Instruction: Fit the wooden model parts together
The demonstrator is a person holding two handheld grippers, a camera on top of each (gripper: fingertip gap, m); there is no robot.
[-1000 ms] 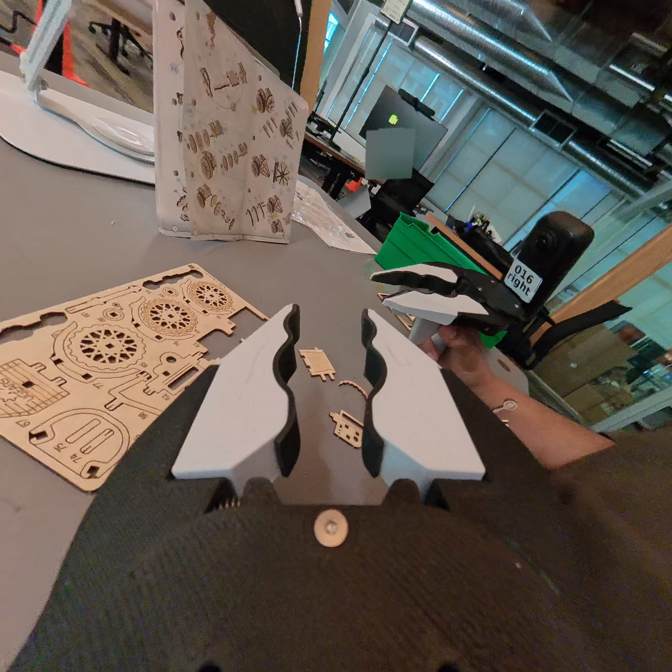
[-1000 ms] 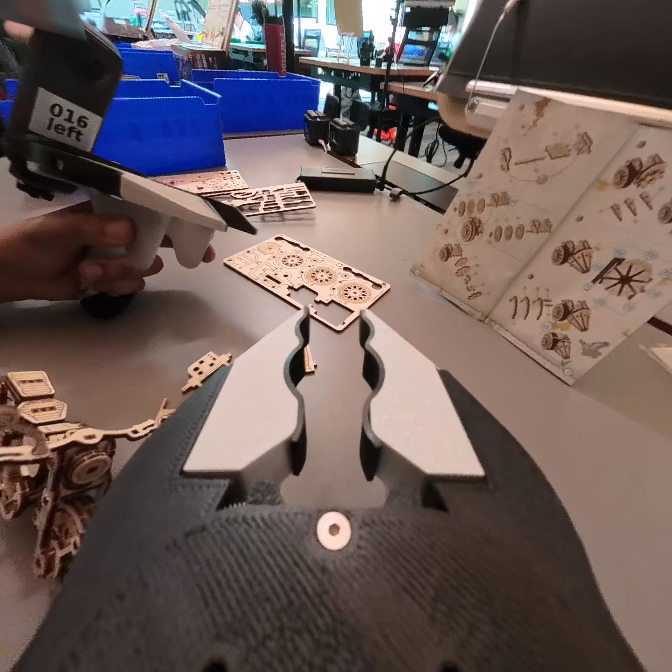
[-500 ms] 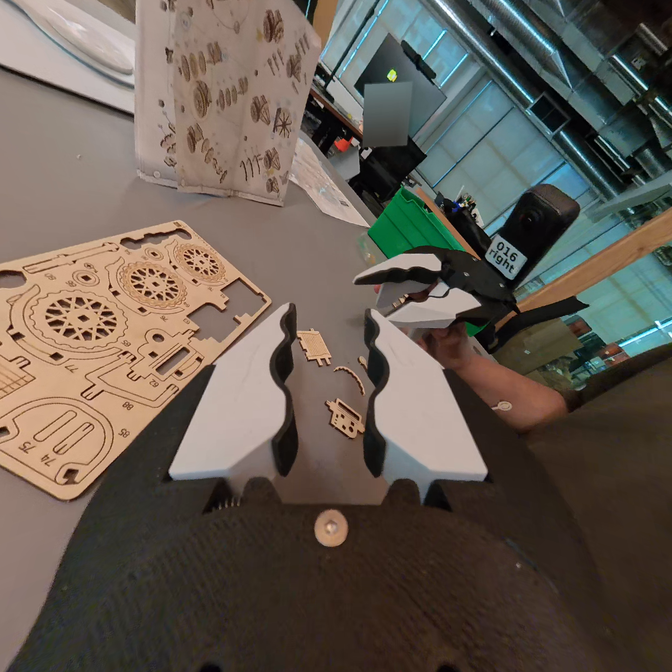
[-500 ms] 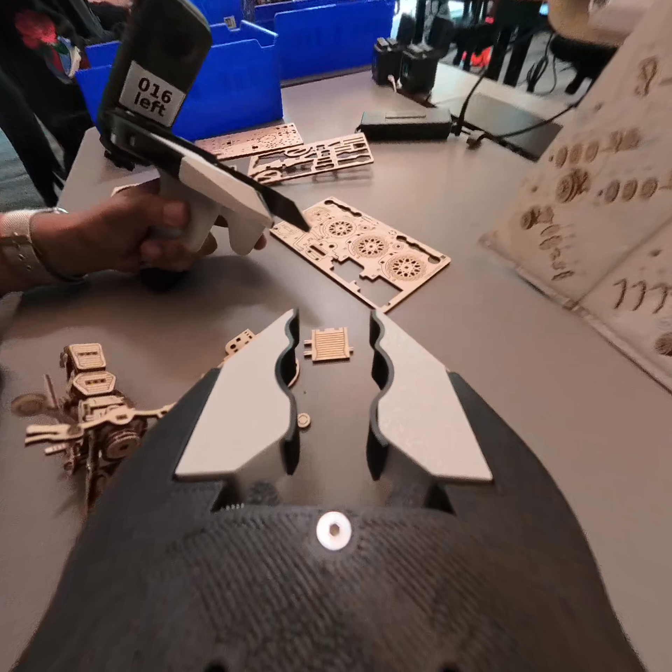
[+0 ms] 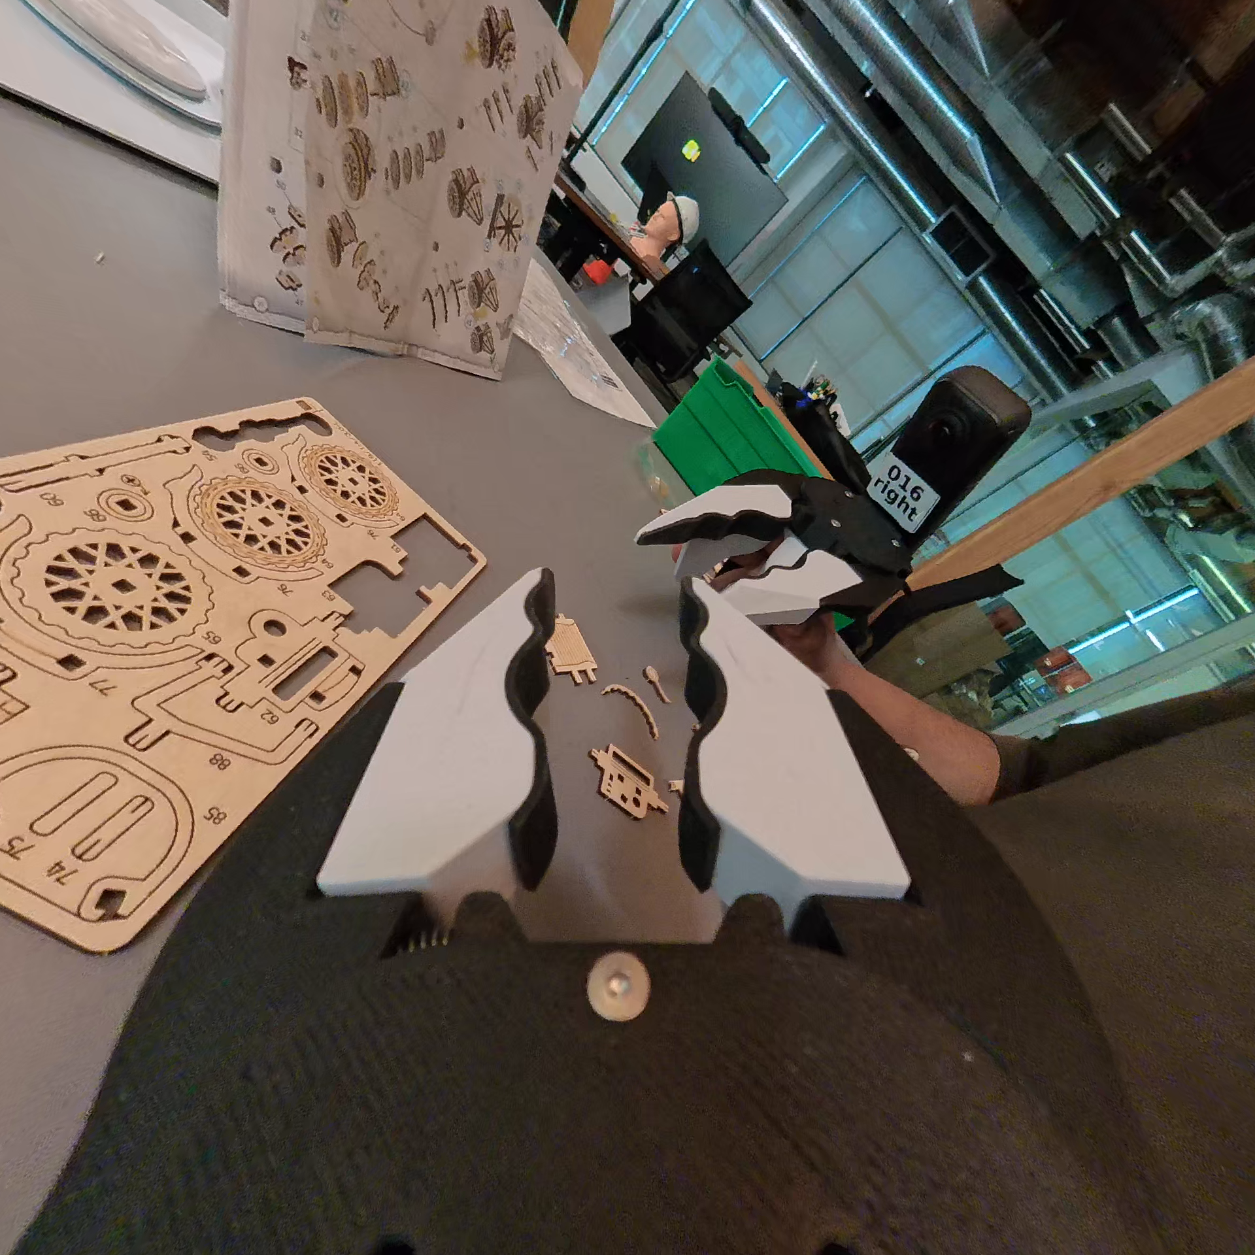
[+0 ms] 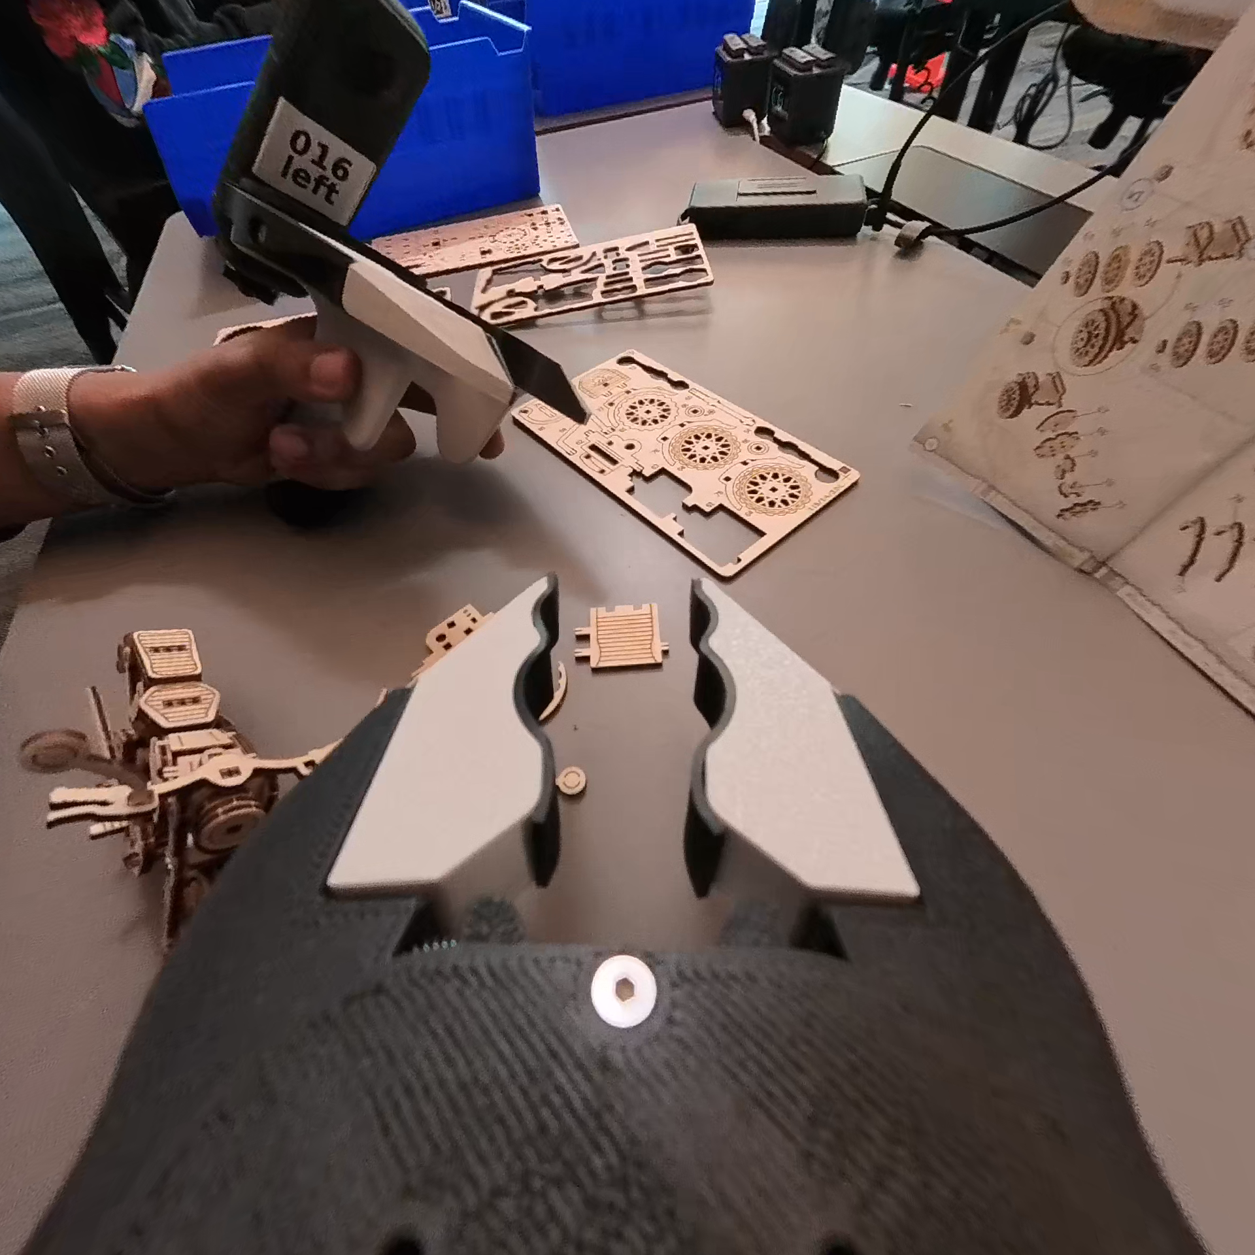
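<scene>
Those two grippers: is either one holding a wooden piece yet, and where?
Nothing is held. The left gripper and the right gripper are both open above the table, with the slatted piece lying loose.

Blue bins [image 6: 407, 122], a green bin [image 5: 720, 434] — black power brick [image 6: 774, 200] on the grey table [image 6: 883, 611].

Both wrist views look low across the grey table [image 5: 557, 434], facing, sharing loose parts [image 6: 619, 637].

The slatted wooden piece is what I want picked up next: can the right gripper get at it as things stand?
Probably yes. The slatted wooden piece lies flat on the table, just ahead of the open right gripper, with nothing between them. The curved strip lies close, apart from it.
</scene>
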